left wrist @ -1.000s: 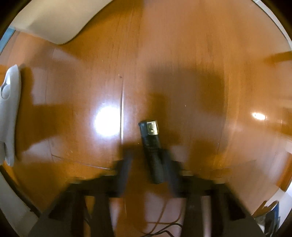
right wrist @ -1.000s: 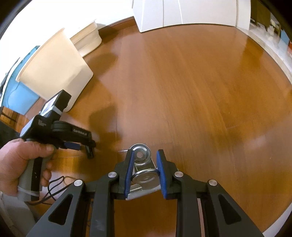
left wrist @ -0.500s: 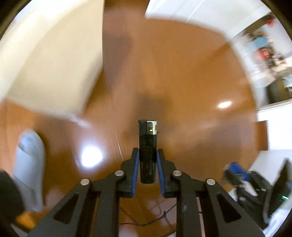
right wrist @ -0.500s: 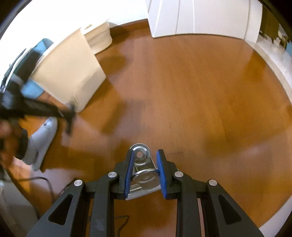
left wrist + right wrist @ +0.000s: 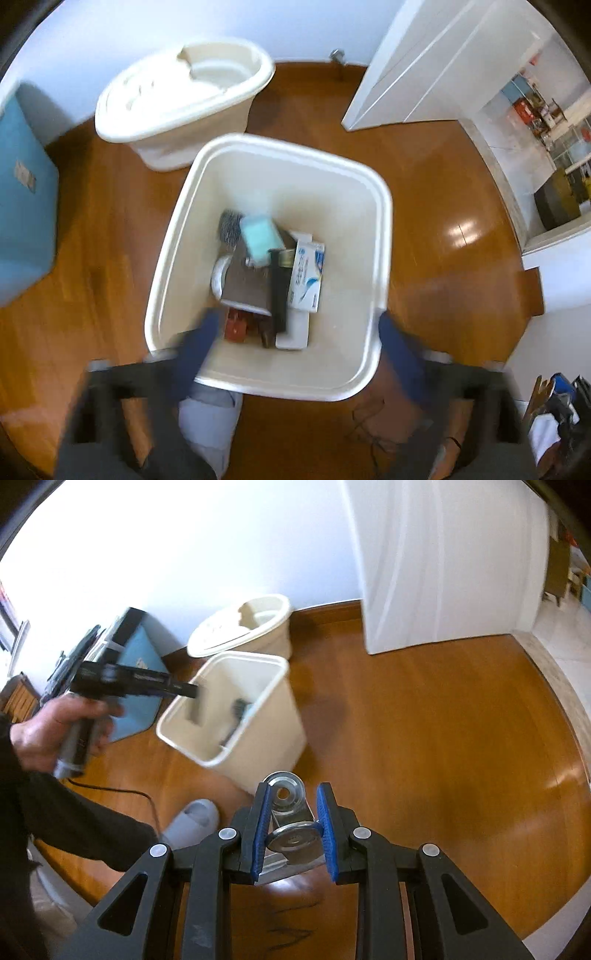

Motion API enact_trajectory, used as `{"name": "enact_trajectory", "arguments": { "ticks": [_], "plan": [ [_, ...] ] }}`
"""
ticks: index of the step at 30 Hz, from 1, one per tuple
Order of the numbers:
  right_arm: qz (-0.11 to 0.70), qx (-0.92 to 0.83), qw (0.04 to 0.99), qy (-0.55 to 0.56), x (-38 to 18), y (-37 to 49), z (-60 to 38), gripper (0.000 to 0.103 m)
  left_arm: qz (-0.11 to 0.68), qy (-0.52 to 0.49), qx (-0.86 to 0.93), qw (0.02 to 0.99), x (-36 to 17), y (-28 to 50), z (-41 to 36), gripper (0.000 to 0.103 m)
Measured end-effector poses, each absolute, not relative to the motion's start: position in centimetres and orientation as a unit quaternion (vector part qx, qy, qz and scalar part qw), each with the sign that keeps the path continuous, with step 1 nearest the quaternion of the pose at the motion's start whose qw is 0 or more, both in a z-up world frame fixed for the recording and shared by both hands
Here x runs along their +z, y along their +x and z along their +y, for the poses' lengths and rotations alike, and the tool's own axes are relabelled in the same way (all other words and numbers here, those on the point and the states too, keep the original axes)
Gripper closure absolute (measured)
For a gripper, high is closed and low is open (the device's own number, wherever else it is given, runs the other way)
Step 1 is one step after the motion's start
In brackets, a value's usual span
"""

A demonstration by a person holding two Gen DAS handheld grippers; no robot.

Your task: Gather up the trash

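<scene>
1. Your left claw [image 5: 291,354] hangs above the open white trash bin [image 5: 384,229], pointing almost straight down into it. Its jaws have just been opening and now stand wide apart, with nothing pressed between the blue pads.

2. The black lighter [image 5: 277,291] lies inside the bin, free of the left claw, at about twelve o'clock from the gap between the jaws. It rests on a heap of trash already there: a white and blue carton [image 5: 308,275] just beside it at three o'clock, a teal sponge-like block [image 5: 260,236] at eleven o'clock, and a small red item [image 5: 236,328] at seven o'clock.

3. So this item looks delivered, and several others are collected.

4. Your right claw [image 5: 293,825] is clamped on a shiny metal piece with round discs [image 5: 286,805], held above the wooden floor [image 5: 443,738]. The bin sits at about eleven o'clock from it, well apart.

5. What is left, as I judge it: carry the metal piece over the bin and let it go. Whether more trash lies on the floor, these views do not show.
</scene>
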State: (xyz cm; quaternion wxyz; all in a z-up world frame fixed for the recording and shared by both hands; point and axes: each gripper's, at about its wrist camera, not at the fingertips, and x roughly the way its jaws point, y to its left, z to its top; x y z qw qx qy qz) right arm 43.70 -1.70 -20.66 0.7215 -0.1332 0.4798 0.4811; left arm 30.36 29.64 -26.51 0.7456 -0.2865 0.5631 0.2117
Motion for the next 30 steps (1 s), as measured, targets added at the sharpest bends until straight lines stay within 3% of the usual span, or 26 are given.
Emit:
{"name": "enact_trajectory", "arguments": {
  "ticks": [5, 10, 16, 17, 19, 20, 23, 27, 30],
  "plan": [
    [0.484, 0.491, 0.713, -0.128, -19.3, 42.4, 5.3, 0.077, 0.554, -0.352, 0.237, 0.717, -22.1, 28.4, 33.8, 0.011],
    [0.500, 0.502, 0.698, -0.099, -20.7, 42.2, 14.7, 0.077, 0.457, -0.436, 0.199, 0.750, -14.3, 22.8, 35.3, 0.011],
    [0.556, 0.446, 0.688, -0.134, -27.2, 42.0, 23.0, 0.074, 0.444, -0.460, 0.187, 0.746, -14.1, 21.2, 35.9, 0.011],
    [0.564, 0.435, 0.688, -0.142, -27.9, 42.0, 23.5, 0.070, 0.447, -0.454, 0.184, 0.749, -13.8, 21.5, 36.0, 0.011],
    [0.567, 0.419, 0.693, -0.151, -28.2, 41.5, 23.8, 0.029, 0.441, -0.428, 0.181, 0.768, -12.2, 21.6, 35.4, 0.011],
    [0.561, 0.417, 0.700, -0.150, -27.7, 41.2, 23.4, 0.023, 0.438, -0.407, 0.173, 0.782, -10.9, 21.6, 35.0, 0.011],
    [0.531, 0.412, 0.726, -0.144, -24.0, 39.8, 21.2, 0.021, 0.420, -0.333, 0.159, 0.829, -6.9, 20.4, 32.9, 0.011],
    [0.424, 0.406, 0.799, -0.130, -14.0, 34.2, 14.8, 0.020, 0.400, -0.201, 0.180, 0.876, -1.9, 15.1, 27.3, 0.011],
    [0.359, 0.373, 0.845, -0.134, -7.2, 27.9, 9.4, 0.000, 0.399, -0.127, 0.210, 0.883, 0.7, 9.3, 23.0, 0.010]
  ]
}}
